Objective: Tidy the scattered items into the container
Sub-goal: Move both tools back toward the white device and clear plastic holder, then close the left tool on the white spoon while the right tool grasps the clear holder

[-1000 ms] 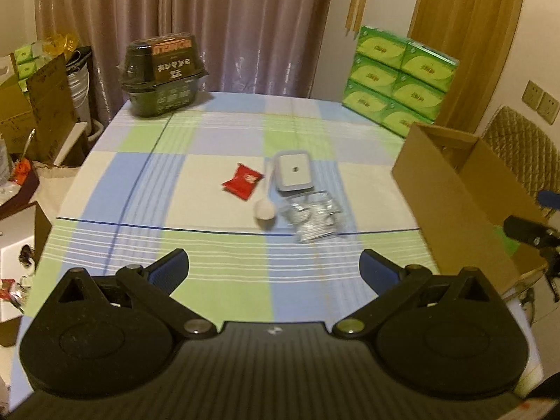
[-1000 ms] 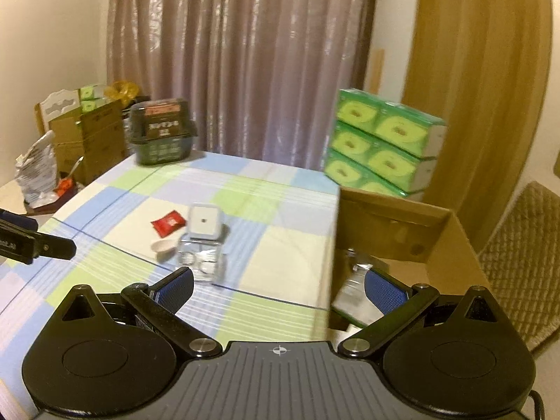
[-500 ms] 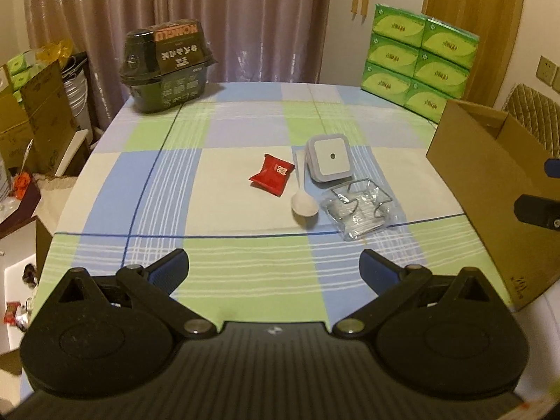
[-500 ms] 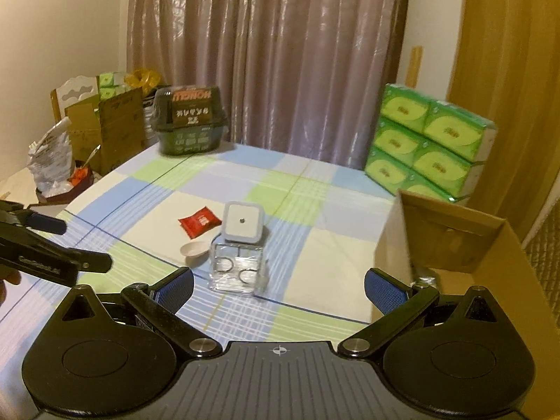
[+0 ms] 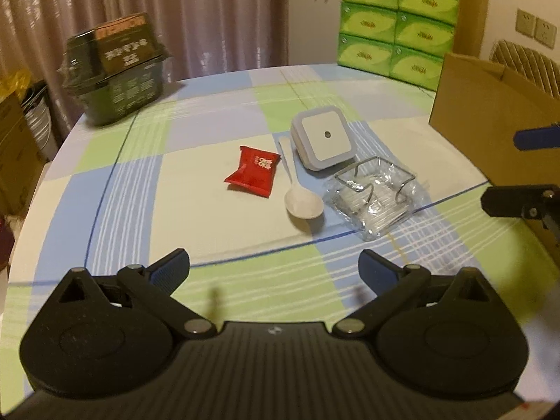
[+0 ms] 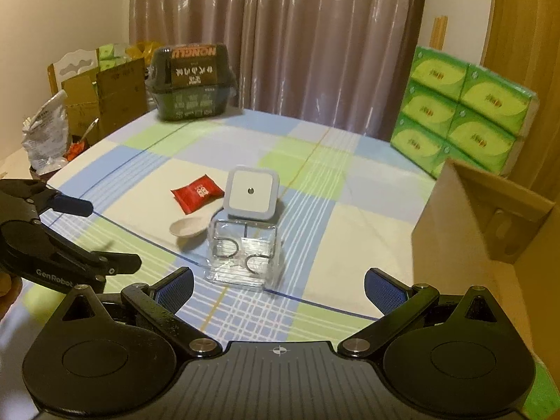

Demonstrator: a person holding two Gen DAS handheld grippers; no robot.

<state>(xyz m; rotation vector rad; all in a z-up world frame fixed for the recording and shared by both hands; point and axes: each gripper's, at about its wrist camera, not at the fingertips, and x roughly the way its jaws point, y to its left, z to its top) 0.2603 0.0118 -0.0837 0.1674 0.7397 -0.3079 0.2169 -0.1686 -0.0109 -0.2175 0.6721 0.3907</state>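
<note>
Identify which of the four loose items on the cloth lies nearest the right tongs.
The clear packet holding metal hooks: it lies just ahead of the open right tongs, in front of the spoon, red sachet and white square light.

Ahead of the tongs, a glossy red foil sachet point(image 5: 253, 171), a smooth white plastic spoon point(image 5: 301, 196) and a crinkly clear plastic bag of wire hooks point(image 5: 374, 199) lay on the matt checked cloth tabletop point(image 5: 122, 189); rightward stood a matt brown cardboard box point(image 5: 490, 112).

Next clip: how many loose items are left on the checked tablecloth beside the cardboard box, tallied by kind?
Red snack packet: 1
White plastic spoon: 1
White square night light: 1
Clear plastic pack of metal hooks: 1
Total: 4, all clustered mid-table, outside the brown cardboard box.
</note>
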